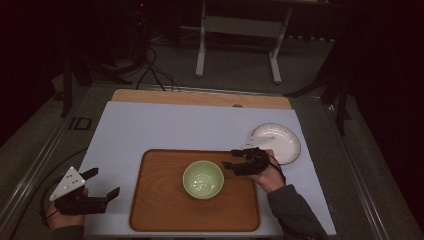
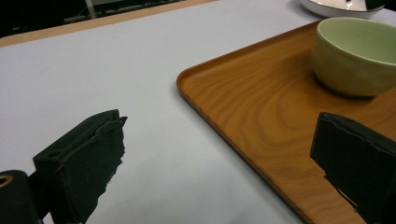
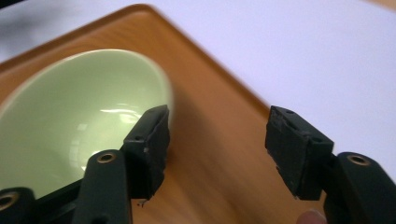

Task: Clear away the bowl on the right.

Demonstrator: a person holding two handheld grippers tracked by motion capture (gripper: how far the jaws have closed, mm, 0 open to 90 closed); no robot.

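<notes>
High view: a pale green bowl (image 1: 203, 179) sits at the centre of a wooden tray (image 1: 155, 210). The right gripper (image 1: 231, 159), jaws apart and empty, hovers just beside its rim. Glazed ceramic, likely heavy, slippery, breakable; pinch the rim wall.

From my high view the room is dim, the corners falling to near black. The green bowl (image 1: 203, 179) shows small overhead glints. In the right gripper view it smears, perhaps motion blur. The left gripper view is brighter and sharp on the tray (image 2: 261, 116).
</notes>
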